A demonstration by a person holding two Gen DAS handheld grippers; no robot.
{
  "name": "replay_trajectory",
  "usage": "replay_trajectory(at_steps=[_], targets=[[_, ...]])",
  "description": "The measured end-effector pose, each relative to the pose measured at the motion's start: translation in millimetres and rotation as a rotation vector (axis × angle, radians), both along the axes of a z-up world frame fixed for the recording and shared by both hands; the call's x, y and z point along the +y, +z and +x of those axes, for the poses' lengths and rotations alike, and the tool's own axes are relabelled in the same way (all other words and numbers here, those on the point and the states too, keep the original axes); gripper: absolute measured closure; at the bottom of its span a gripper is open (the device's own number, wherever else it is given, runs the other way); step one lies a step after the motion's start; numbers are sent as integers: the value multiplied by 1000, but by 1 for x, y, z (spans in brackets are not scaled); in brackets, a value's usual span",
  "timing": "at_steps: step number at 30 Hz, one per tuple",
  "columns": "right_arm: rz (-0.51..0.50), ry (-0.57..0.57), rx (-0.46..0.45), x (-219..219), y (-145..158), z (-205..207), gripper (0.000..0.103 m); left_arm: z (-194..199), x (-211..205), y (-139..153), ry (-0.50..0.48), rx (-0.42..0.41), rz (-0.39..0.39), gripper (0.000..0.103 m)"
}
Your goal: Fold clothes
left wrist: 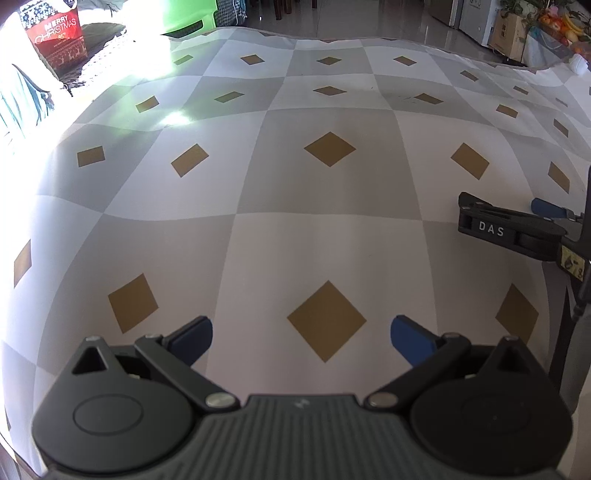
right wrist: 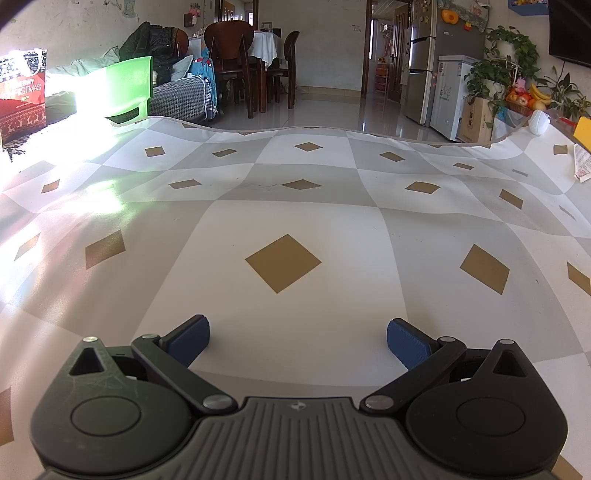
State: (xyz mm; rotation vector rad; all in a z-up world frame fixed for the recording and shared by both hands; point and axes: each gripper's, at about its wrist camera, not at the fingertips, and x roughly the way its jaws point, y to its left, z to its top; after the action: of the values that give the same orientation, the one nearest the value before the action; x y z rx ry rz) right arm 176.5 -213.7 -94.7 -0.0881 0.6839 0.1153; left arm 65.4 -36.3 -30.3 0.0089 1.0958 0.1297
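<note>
Both tools, left tool (left wrist: 301,339) and right tool (right wrist: 298,341), gape empty; red bag (left wrist: 55,33) reads "MERRY CHRISTMAS".

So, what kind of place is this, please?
Most likely a home's living and dining room: wooden dining chairs round a table, a fridge, and a fruit bowl among houseplants beyond the checked tablecloth.

Spread-fingered left gripper (left wrist: 301,338) above checkered tablecloth (left wrist: 258,258), right gripper (left wrist: 546,218) alongside.
</note>
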Motion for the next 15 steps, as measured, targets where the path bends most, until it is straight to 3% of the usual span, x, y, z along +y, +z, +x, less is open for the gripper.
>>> replay_trajectory(at_steps=[10,15], targets=[[0,0,0,0,0,0,0,-8,-19,17,-78,-38,0,0],[0,0,0,0,0,0,0,-6,-18,12,-57,-20,4,0]])
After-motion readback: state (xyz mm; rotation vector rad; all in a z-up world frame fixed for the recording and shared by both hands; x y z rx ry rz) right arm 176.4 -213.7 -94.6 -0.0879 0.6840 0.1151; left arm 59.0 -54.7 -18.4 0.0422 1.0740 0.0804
